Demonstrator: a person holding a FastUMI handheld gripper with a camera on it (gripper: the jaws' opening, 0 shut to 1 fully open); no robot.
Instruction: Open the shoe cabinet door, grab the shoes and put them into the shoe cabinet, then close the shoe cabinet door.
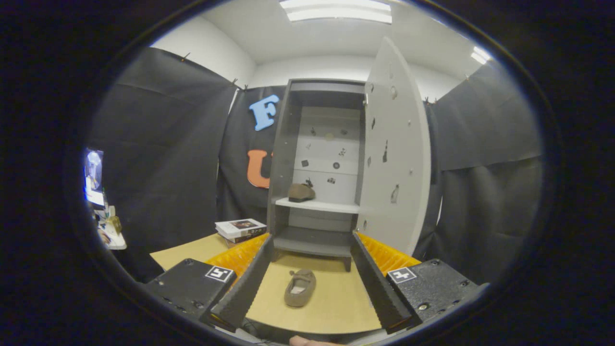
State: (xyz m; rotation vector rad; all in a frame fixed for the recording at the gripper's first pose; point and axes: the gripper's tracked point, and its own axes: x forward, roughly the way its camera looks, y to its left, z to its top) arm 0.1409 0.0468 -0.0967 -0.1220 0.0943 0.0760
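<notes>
Cabinet door open, one shoe apparently shelved mid-frame; gripper fingers apart, empty, framing second shoe on counter at lower centre — next: advance, clamp it.

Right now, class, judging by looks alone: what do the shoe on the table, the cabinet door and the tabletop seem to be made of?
Shoe on the table, between the open gripper's fingers: probably suede or felt, matte brown with no shine.
Cabinet door, swung open: likely painted or laminated board, smooth pale grey, flat and thin.
Tabletop: seemingly light wood or wood-look laminate, even tan, low sheen.
</notes>
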